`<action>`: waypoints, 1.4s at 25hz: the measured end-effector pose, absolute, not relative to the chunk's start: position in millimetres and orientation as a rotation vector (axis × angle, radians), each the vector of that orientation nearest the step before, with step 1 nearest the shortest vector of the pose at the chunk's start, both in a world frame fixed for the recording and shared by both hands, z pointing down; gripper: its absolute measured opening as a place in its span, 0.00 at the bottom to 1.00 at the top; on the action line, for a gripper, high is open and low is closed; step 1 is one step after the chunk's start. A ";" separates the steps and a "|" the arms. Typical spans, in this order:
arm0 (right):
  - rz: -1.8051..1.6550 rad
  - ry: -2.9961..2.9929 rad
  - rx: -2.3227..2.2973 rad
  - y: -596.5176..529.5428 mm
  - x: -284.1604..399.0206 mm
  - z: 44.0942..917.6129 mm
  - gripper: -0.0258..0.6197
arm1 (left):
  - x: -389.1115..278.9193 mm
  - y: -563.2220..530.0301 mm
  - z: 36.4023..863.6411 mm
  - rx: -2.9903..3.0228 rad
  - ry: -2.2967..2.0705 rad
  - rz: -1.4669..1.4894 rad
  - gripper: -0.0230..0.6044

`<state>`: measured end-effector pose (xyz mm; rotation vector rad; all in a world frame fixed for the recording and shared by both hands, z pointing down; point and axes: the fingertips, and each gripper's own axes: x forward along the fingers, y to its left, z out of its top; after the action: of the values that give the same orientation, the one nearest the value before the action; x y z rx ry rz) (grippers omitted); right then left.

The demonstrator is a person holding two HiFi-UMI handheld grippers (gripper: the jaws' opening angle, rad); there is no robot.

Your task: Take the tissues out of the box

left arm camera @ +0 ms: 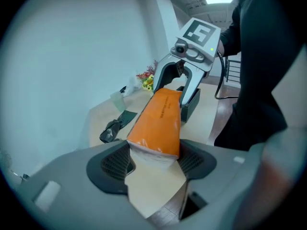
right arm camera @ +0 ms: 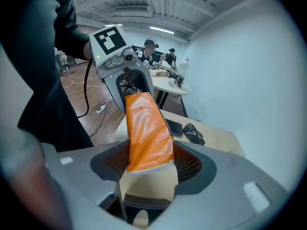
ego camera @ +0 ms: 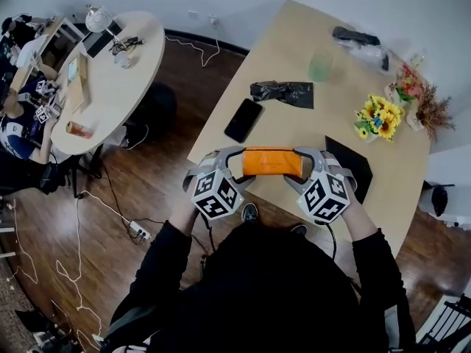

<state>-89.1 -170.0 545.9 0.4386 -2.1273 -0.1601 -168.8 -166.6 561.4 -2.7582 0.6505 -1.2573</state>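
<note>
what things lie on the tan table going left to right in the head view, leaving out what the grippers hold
phone → crumpled black bag → green cup → sunflowers → dried flowers

Head view: both ends of orange pack (ego camera: 271,161) sit inside left gripper (ego camera: 237,165) & right gripper (ego camera: 305,166), so pad contact can't be seen there. Print on pack's side in left gripper view: too small to read. Part of black mat (ego camera: 353,162) is hidden behind right gripper. Can't ID the dark crumpled thing (ego camera: 283,92) mid-table, nor the dark object (ego camera: 355,35) at far end. At round table (ego camera: 140,57), a person (ego camera: 16,134) is cut off by left edge.
</note>
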 end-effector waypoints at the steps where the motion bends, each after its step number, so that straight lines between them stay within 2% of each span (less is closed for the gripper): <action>1: -0.146 -2.118 0.438 -172.0 -92.9 551.0 0.47 | -172.4 -168.8 566.7 -2.766 0.637 -1.265 0.49; 21: 0.092 -1.998 0.470 -182.8 -90.9 627.8 0.48 | -171.5 -187.4 637.1 -2.745 0.382 -1.482 0.49; 35: 0.147 -1.938 0.438 -185.7 -90.4 650.8 0.48 | -171.7 -191.9 664.1 -2.747 0.307 -1.590 0.49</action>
<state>-90.4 -185.7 650.8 0.4377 -1.9381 0.1472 -171.7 -191.9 664.1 -2.7465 0.3068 -1.5899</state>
